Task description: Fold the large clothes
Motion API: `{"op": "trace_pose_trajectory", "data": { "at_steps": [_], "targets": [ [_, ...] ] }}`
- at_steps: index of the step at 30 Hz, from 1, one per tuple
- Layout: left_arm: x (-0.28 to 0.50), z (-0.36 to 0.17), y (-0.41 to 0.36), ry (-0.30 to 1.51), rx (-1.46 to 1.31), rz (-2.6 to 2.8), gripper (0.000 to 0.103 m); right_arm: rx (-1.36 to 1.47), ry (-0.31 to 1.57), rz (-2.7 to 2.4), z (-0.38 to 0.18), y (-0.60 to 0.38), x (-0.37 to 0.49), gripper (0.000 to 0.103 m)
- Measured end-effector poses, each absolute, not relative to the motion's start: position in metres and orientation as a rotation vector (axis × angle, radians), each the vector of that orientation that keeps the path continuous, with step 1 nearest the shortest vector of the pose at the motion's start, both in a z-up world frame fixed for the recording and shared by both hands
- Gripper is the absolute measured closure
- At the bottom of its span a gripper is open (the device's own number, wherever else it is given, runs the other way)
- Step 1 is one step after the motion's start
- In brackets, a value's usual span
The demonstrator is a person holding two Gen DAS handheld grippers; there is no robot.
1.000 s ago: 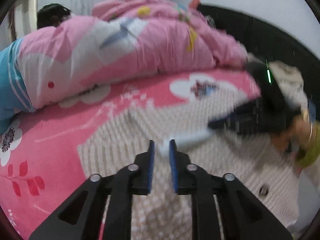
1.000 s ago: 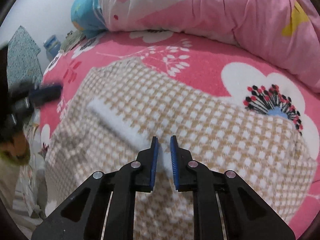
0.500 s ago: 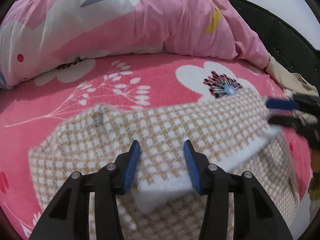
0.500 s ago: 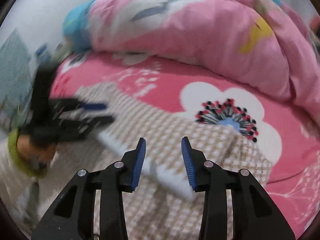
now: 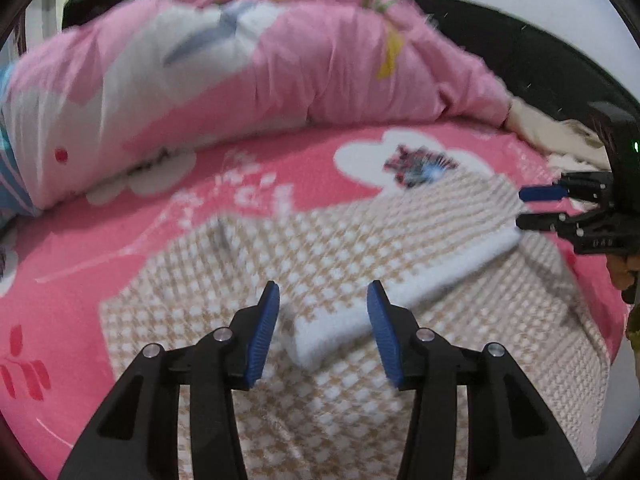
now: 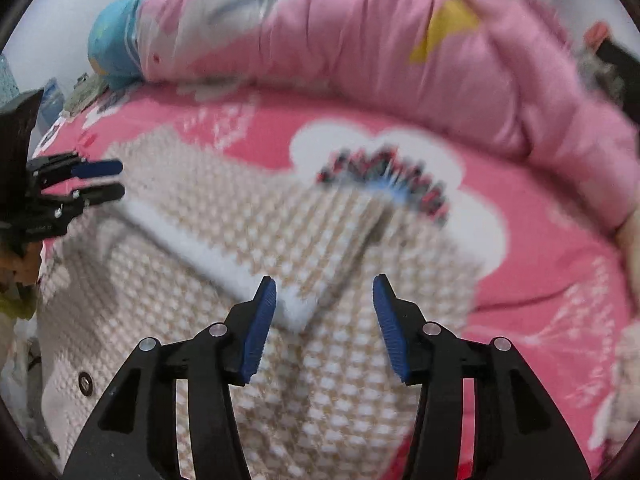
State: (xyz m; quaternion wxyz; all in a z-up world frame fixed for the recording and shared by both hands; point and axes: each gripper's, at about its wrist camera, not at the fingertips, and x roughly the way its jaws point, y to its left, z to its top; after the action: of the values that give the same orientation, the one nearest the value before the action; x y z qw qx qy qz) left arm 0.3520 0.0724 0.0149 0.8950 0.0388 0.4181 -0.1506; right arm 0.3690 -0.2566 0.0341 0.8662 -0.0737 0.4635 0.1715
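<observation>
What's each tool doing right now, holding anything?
Left tool: open, pads clear of the white hem of the checked sweater.
Right tool: opening, holding nothing, hem corner between its pads.

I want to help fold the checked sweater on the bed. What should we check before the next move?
1. Left tongs let go: ok, pads stand apart from the white hem, which lies between them.
2. Right tongs let go: ok, jaws opening, nothing pinched.
3. Checked sweater lying on the pink sheet: ok.
4. White hem folded over the body: ok, it runs across the sweater.
5. Fold smooth: cannot tell, picture blurred; a ridge shows near the flower print.
6. Pink quilt out of the way: ok, it lies behind the sweater.
</observation>
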Motion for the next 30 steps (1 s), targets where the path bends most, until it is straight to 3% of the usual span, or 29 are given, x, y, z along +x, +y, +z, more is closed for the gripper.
{"op": "trace_pose_trajectory", "data": {
  "at_steps": [6,12,20,25,27,29,30],
  "targets": [
    [0.358,0.028,0.043,0.829,0.113,-0.311,0.058,-0.132,0.899,0.433,0.053,-0.206,0.378,0.053],
    [0.359,-0.019,0.024,0.942,0.205,-0.267,0.058,-0.214,0.995,0.385,-0.015,-0.172,0.382,0.05],
    [0.325,0.011,0.041,0.879,0.182,-0.295,0.058,-0.136,0.963,0.366,0.018,-0.196,0.349,0.046],
    [0.307,0.019,0.056,0.913,0.099,-0.255,0.058,-0.056,0.967,0.31,0.024,-0.218,0.323,0.04],
    [0.291,0.022,0.058,0.939,0.096,-0.245,0.058,-0.021,0.972,0.321,0.028,-0.223,0.301,0.031],
    [0.271,0.027,0.058,0.932,0.118,-0.238,0.054,-0.023,0.948,0.329,0.035,-0.225,0.274,0.025],
    [0.252,0.031,0.056,0.918,0.136,-0.231,0.048,-0.036,0.933,0.33,0.038,-0.225,0.258,0.021]
  ]
}}
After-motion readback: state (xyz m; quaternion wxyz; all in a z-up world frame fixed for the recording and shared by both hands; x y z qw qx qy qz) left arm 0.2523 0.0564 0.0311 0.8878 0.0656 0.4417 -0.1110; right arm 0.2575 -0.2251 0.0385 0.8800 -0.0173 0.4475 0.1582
